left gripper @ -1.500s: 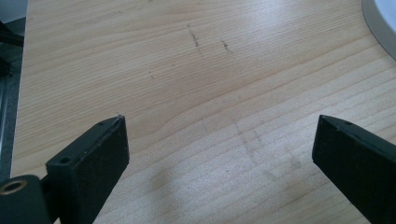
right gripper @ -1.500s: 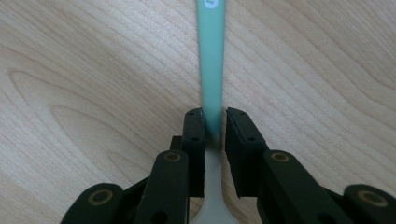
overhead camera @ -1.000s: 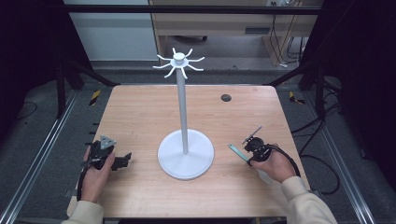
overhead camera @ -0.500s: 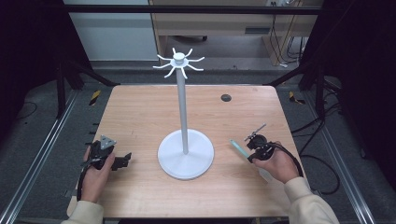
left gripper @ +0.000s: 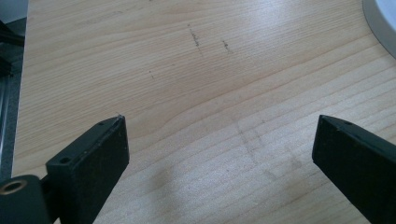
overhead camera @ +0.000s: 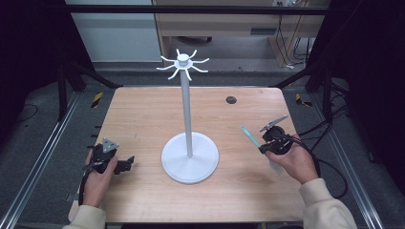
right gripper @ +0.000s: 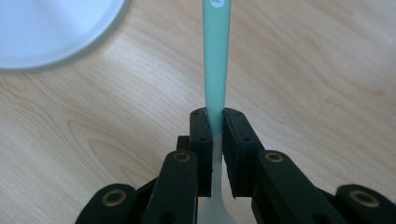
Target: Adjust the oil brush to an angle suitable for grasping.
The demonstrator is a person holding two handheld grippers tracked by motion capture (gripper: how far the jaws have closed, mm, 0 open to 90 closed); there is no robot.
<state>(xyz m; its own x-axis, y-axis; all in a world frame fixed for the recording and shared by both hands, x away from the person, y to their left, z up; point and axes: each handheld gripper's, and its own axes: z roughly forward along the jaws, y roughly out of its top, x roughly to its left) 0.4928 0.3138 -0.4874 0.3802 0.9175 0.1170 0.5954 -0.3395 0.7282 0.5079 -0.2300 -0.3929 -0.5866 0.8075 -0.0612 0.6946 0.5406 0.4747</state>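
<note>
Your right tongs (right gripper: 215, 126) are clamped on a slim, pale teal plastic utensil handle (right gripper: 216, 60), with both black jaws pressed flat against its sides. The handle runs straight out ahead of those tongs, and its whitish lower part passes back between the jaws; what kind of head it has cannot be told. In the high view your right hand (overhead camera: 292, 160) holds these tongs (overhead camera: 265, 146) above the light wooden tabletop (overhead camera: 143, 114), with the teal handle (overhead camera: 249, 135) sticking out beyond the jaw tips, angled up and away from you.

Just off the left side of your right tongs is the white round base (overhead camera: 190, 158) of a tall white metal stand topped with curved hooks (overhead camera: 183, 64); the base edge also shows in the upper left of the right gripper view (right gripper: 56, 28).

Your left tongs (left gripper: 219, 154) are spread wide apart with nothing between them, bare wood grain beneath. In the high view your left hand (overhead camera: 98, 179) holds them (overhead camera: 125, 165) low over the tabletop, jaws pointing toward the stand's base, which sits a little beyond their tips. A small dark round hole (overhead camera: 231, 99) sits in the tabletop well ahead of your right tongs.
</note>
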